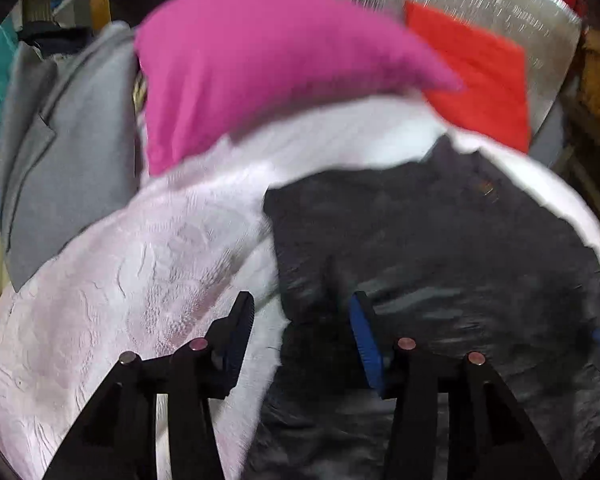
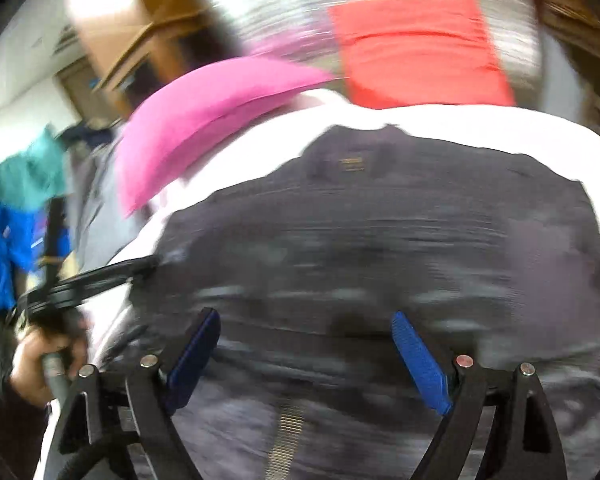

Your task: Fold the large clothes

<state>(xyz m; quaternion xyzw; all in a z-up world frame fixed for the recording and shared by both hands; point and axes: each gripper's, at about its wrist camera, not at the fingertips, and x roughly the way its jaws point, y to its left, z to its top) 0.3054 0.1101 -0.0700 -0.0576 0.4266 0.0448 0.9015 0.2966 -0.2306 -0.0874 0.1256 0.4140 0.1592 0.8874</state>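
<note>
Dark jacket [image 2: 380, 248] lay spread on a white sheet [image 1: 100, 280], collar away from the cameras, zip [image 2: 286, 432] toward them. Left gripper [image 1: 302, 316] hung over the jacket's left edge, jaws partly apart, nothing between them. Right gripper [image 2: 306, 344] sat above the jacket's lower middle, jaws wide, empty. Pink cloth [image 1: 252, 68] and red cloth [image 1: 472, 72] lay beyond the jacket. Both views motion-blurred.

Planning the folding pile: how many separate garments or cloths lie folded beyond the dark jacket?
2: a pink cloth left of the dark jacket's collar, and a red cloth behind it. More clothes heaped at the left are too blurred to count.
</note>
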